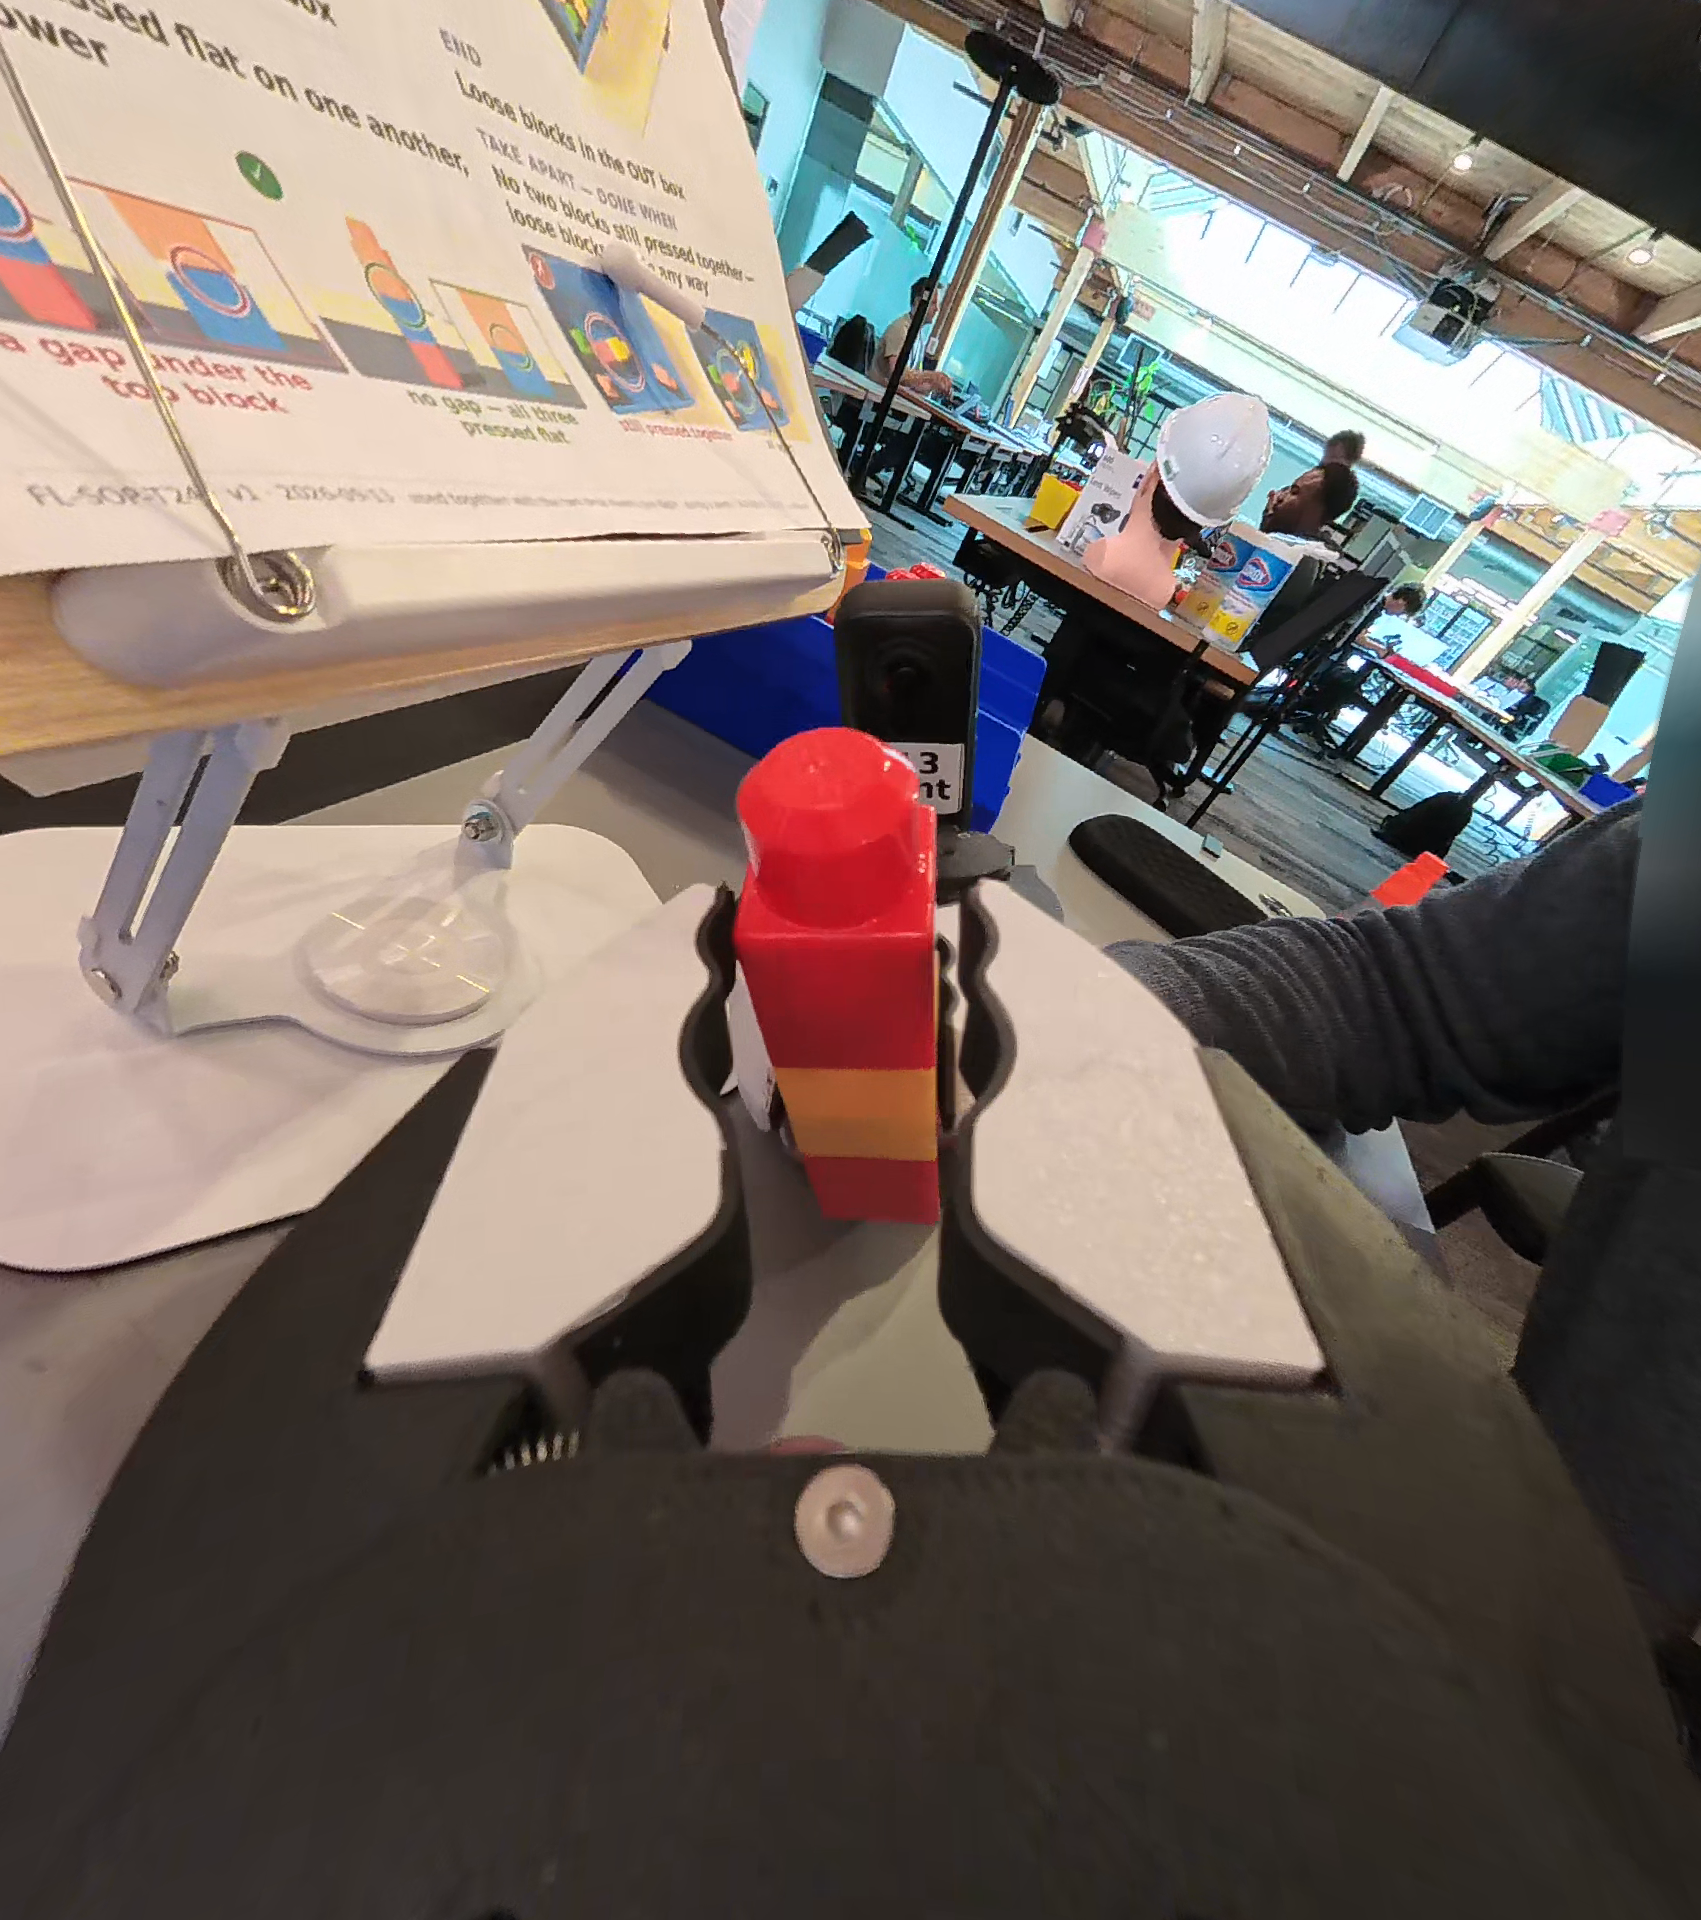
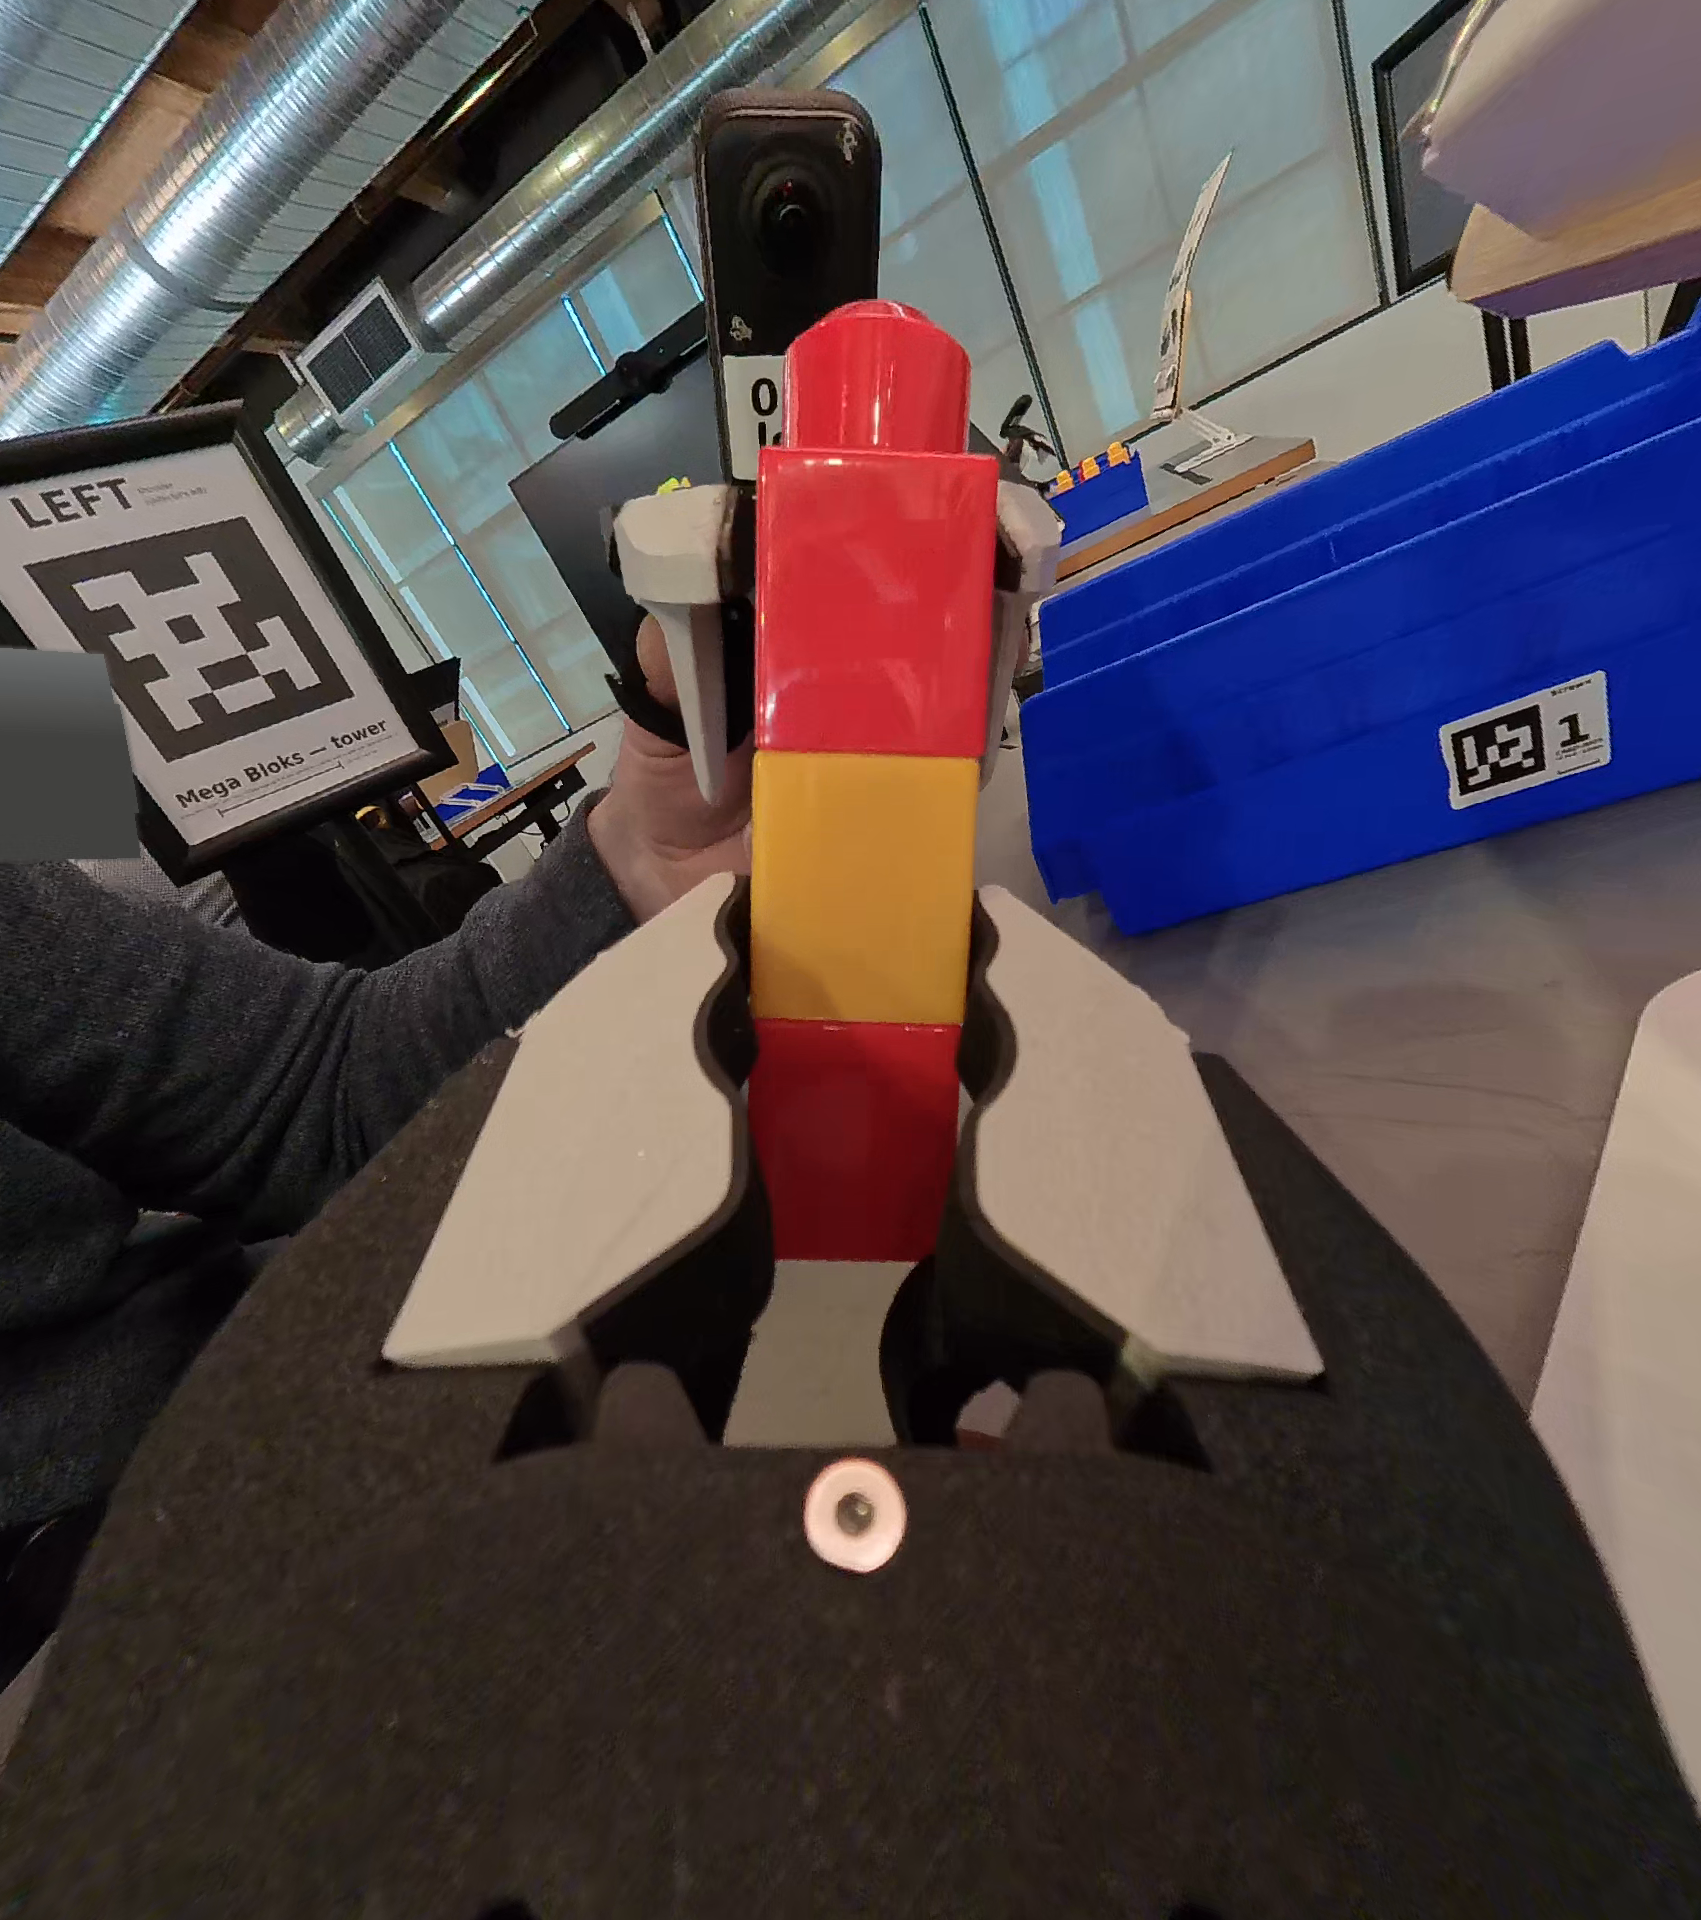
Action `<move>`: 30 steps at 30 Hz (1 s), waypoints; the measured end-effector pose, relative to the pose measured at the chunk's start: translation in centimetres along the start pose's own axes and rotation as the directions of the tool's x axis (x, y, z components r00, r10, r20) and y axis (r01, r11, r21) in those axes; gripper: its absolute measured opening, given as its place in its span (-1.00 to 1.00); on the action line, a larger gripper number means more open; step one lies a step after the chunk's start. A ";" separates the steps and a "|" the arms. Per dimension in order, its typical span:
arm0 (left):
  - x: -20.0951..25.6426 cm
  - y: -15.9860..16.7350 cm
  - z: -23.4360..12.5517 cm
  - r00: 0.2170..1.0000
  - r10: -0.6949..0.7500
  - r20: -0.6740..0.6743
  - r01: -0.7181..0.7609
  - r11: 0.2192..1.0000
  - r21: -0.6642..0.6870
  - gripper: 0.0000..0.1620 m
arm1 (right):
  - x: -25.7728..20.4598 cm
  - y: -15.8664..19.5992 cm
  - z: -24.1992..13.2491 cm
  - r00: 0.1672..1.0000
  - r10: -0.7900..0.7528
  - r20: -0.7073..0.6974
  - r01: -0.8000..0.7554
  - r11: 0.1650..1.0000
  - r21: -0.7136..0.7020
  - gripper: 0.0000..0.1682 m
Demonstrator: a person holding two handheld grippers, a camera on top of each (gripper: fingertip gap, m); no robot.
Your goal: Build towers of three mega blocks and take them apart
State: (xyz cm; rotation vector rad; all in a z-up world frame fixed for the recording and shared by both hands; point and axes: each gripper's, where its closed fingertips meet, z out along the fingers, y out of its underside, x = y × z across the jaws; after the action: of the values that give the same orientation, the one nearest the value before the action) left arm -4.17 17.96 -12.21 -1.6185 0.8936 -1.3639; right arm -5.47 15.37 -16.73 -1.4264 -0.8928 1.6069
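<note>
Three-high tower of glossy plastic mega blocks, red on yellow-orange on red, is assembled, with no gap visible at either seam in the right wrist view; the build half looks done for this tower. Whether this is a final press or the start of pulling apart can't be told. The tower is held off the grey tabletop between both tools. The right gripper, grey-padded fingers on a black body, pinches the lower part: its jaws are pressed against the bottom red block and the yellow block. The left gripper grips the top red block just under its round stud; from the right wrist view its fingertips flank that block on both sides. So each claw is clamped on an opposite end of the tower. Nearby: a blue plastic bin to one side, and a white document stand with an instruction sheet behind.
</note>
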 end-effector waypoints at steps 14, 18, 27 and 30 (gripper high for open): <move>1.1 2.3 0.8 0.996 0.089 0.025 -0.081 0.975 -0.208 -0.56 | -0.9 0.2 0.1 0.998 -0.029 0.051 0.030 1.000 -0.010 -0.51; 1.6 3.3 1.6 0.997 0.077 0.001 -0.075 0.963 -0.258 -0.56 | -1.3 0.5 0.2 0.997 -0.035 0.075 0.037 0.999 -0.032 -0.58; 1.7 4.4 0.9 0.998 0.037 -0.046 -0.050 0.949 -0.312 -0.27 | -0.4 -2.0 -1.5 0.999 -0.019 0.026 0.015 0.990 0.143 -0.58; 1.7 6.7 2.1 0.998 0.019 -0.063 -0.043 0.916 -0.398 -0.25 | -0.5 -2.2 -1.6 0.999 -0.034 0.020 0.030 0.987 0.156 -0.58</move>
State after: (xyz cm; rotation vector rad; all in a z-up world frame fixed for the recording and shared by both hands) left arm -1.92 13.99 -17.78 -1.8637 1.2941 -1.2671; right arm -3.61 15.87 -14.75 -1.2819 -0.7807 1.6345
